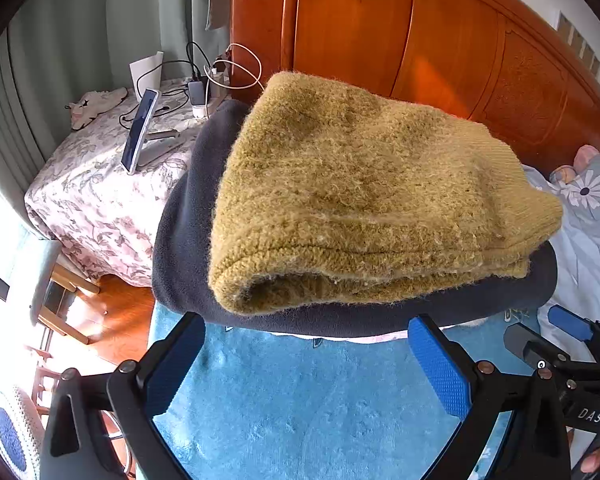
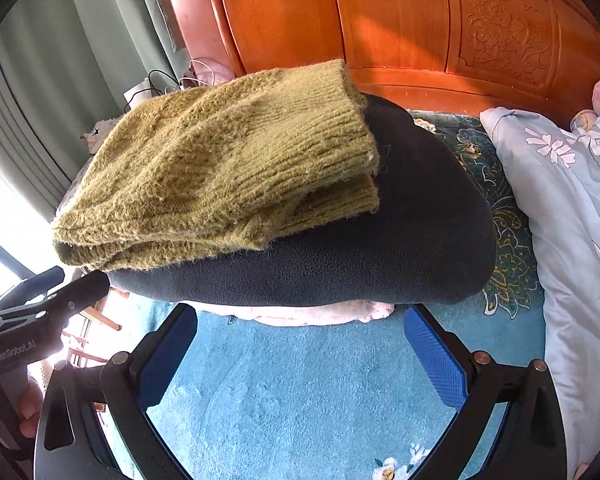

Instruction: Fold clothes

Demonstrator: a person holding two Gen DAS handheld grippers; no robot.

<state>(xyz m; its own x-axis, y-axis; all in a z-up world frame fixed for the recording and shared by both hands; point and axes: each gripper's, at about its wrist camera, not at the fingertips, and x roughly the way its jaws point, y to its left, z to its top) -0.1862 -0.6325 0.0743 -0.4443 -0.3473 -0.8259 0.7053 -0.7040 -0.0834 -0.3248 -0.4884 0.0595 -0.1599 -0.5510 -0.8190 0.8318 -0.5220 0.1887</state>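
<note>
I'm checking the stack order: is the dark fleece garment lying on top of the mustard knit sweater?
No, the folded mustard knit sweater lies on top of the dark fleece garment, which spreads out beneath it on the blue blanket.

Knit sweater (image 1: 364, 200) atop fleece garment (image 1: 184, 232), on blanket (image 1: 300, 400), headboard (image 1: 440, 40) behind, pillow (image 2: 572, 220) right.

A fuzzy mustard-yellow knit sweater (image 1: 364, 200) lay folded flat on top of a folded dark navy fleece garment (image 1: 180, 240). Beneath both, a pale pink garment (image 2: 320, 314) peeked out, the stack resting on the bed's blue blanket (image 1: 300, 400).
</note>
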